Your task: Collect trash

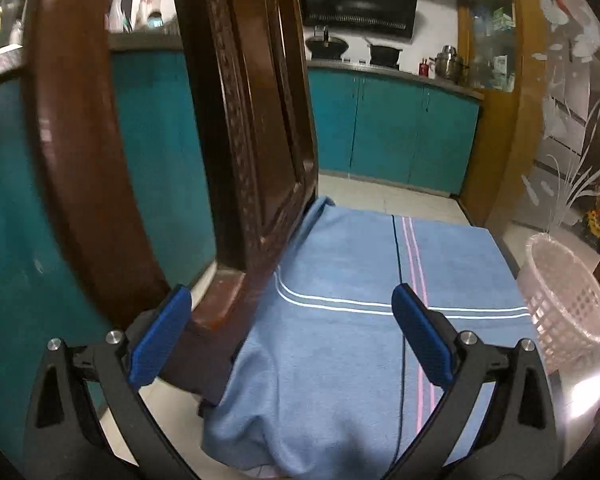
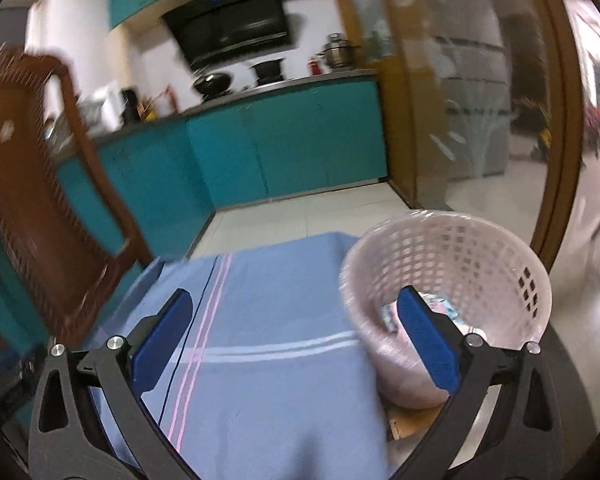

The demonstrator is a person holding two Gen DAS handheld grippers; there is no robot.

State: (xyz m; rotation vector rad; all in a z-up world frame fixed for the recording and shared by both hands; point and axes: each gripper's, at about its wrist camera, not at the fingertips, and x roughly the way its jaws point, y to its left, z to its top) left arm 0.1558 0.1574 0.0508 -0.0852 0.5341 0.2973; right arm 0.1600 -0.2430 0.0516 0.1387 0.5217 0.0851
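Spanning bare blue cloth (image 1: 340,360), left gripper (image 1: 292,320) spread, nothing held, chair (image 1: 236,140) at its left; right gripper (image 2: 296,320) spread, empty; basket (image 2: 480,248) rightmost, trash (image 2: 444,308) inside, blurred.

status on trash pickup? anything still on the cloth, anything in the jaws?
Looks near done. Some litter already lies in the white basket. The blue cloth shows no trash on the part in view. In hand: nothing; left gripper and right gripper both have open, empty jaws. Left: only whatever sits outside both views.
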